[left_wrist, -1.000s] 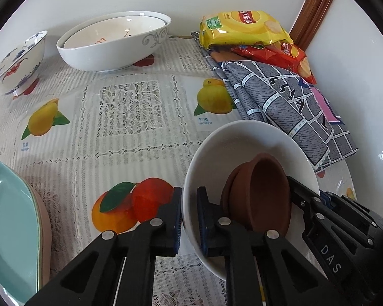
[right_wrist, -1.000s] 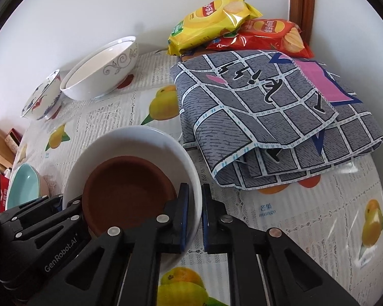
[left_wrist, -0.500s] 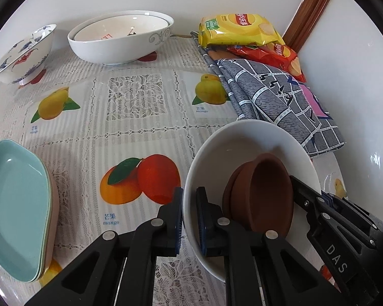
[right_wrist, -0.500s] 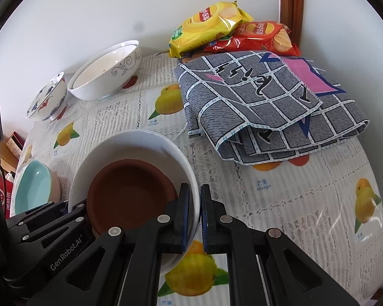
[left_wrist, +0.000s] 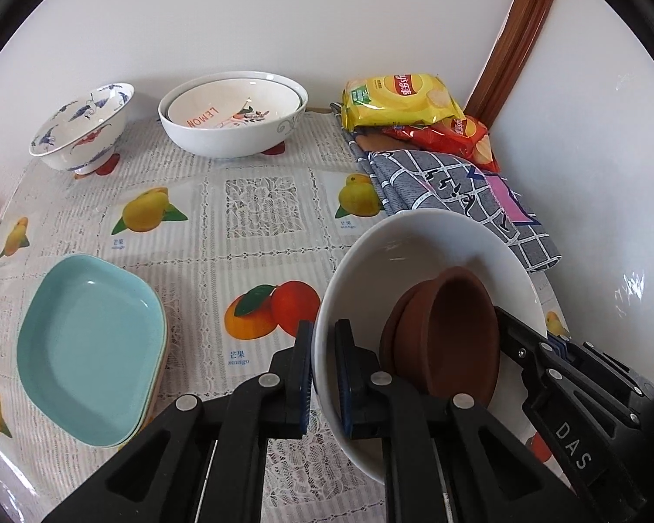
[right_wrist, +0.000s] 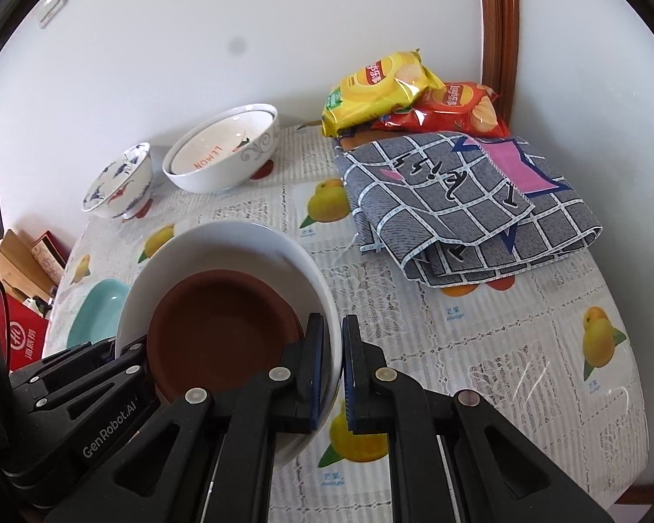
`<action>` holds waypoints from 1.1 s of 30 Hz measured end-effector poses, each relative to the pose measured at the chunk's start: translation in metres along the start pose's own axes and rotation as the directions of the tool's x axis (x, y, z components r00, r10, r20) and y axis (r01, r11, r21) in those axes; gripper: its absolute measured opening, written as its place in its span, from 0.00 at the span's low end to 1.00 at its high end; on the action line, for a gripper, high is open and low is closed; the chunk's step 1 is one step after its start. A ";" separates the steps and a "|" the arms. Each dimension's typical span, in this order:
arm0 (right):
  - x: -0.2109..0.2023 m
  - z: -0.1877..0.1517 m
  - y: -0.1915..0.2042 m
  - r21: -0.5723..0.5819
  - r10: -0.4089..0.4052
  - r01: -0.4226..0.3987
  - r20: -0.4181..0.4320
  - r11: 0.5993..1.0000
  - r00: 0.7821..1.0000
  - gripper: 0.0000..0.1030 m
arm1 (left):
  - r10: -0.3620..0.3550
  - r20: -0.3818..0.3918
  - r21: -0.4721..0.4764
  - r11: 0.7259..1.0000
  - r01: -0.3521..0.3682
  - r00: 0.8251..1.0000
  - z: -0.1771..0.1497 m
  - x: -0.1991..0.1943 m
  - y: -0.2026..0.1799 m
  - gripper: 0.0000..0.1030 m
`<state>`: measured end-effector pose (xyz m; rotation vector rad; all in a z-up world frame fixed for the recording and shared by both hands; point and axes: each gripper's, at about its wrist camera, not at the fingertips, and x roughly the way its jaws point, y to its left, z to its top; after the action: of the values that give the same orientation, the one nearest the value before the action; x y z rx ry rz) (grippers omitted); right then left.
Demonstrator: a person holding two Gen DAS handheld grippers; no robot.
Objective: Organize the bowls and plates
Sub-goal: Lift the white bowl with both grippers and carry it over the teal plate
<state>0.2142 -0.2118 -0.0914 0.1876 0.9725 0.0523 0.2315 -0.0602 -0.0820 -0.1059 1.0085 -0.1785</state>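
Note:
A large white bowl (left_wrist: 418, 244) (right_wrist: 240, 244) with brown bowls (left_wrist: 453, 331) (right_wrist: 218, 327) nested inside hangs above the table. My left gripper (left_wrist: 324, 348) is shut on its left rim. On the opposite rim my right gripper (right_wrist: 332, 348) is shut too, and it shows at the right of the left wrist view (left_wrist: 558, 348). Stacked turquoise plates (left_wrist: 87, 348) (right_wrist: 98, 309) lie on the table at the left. Against the back wall stand a big white bowl (left_wrist: 235, 117) (right_wrist: 222, 157) holding a smaller one, and a blue-and-red patterned bowl (left_wrist: 83, 126) (right_wrist: 117, 183).
A folded grey checked cloth (right_wrist: 471, 200) (left_wrist: 458, 191) lies at the back right, with a yellow chip bag (left_wrist: 396, 100) (right_wrist: 379, 87) and a red chip bag (right_wrist: 458, 104) behind it. Fruit-print tablecloth (left_wrist: 257, 209) covers the table. Boxes (right_wrist: 22, 296) sit beyond the table's left edge.
Both grippers have risen with the white bowl between them. The table has dropped away, and the turquoise plates and back bowls have come further into view.

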 end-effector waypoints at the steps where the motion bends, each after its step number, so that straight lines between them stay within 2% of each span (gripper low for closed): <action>1: -0.003 0.001 0.002 0.002 0.002 -0.002 0.005 1.000 1.000 0.08 | 0.003 0.006 0.000 1.000 -0.003 1.000 0.000 -0.005 0.001 0.10; 11: -0.030 0.004 0.022 -0.015 0.025 -0.024 0.040 1.000 0.999 0.08 | 0.015 0.048 -0.005 1.000 -0.015 0.999 0.000 -0.036 0.012 0.10; 33: -0.044 -0.002 0.054 -0.034 0.030 -0.028 0.054 0.999 0.998 0.08 | 0.015 0.069 -0.026 1.000 -0.013 0.997 -0.006 -0.061 0.035 0.10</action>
<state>0.1898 -0.1646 -0.0463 0.1714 0.9141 0.0898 0.1981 -0.0139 -0.0402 -0.1274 0.9421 -0.1479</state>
